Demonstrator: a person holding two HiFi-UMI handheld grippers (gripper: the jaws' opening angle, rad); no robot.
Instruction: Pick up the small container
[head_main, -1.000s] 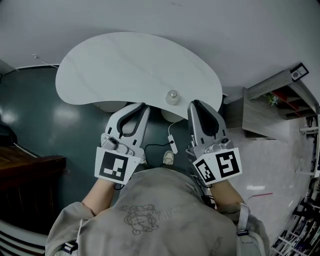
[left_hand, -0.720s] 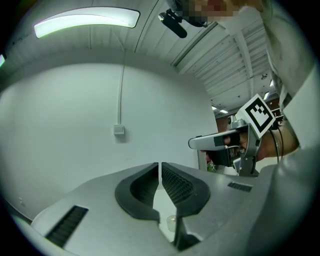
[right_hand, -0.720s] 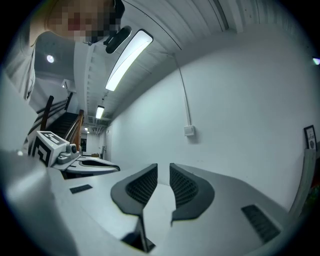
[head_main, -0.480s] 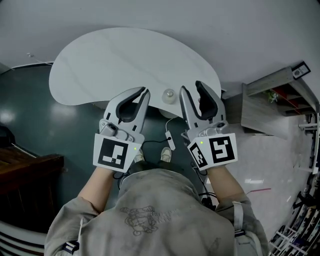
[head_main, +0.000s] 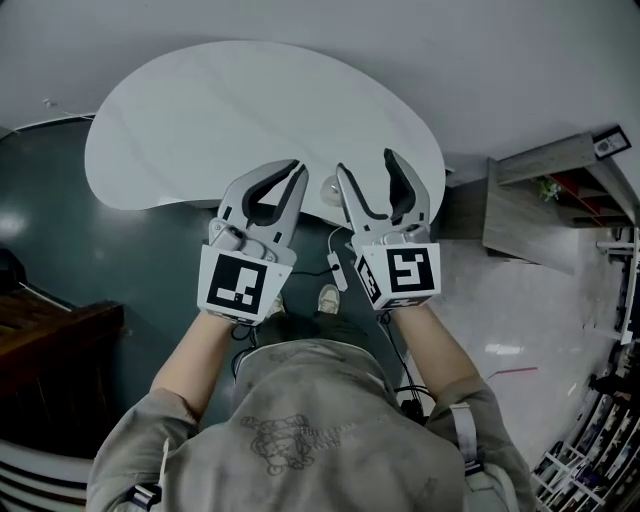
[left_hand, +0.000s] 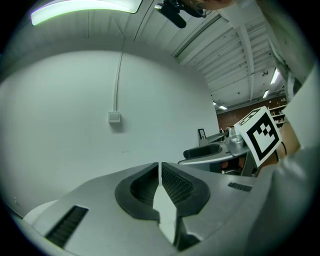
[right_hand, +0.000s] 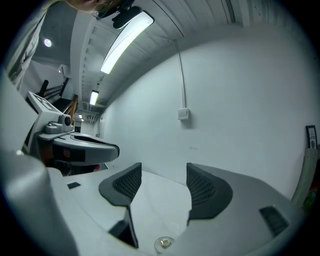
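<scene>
Showing the white worktop (head_main: 230, 120); left claw (head_main: 297, 168), jaws together and empty; right claw (head_main: 365, 165), jaws opening, nothing between them; small container (head_main: 329, 186) at the worktop's 5 o'clock edge, ungrasped. Approach, closing and lifting remain.

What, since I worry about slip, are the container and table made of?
Container: looks like clear glossy plastic or glass, a yellowish centre showing through; too small to settle. Table: smooth white top, slight sheen, faint veining; perhaps laminate or stone.
</scene>
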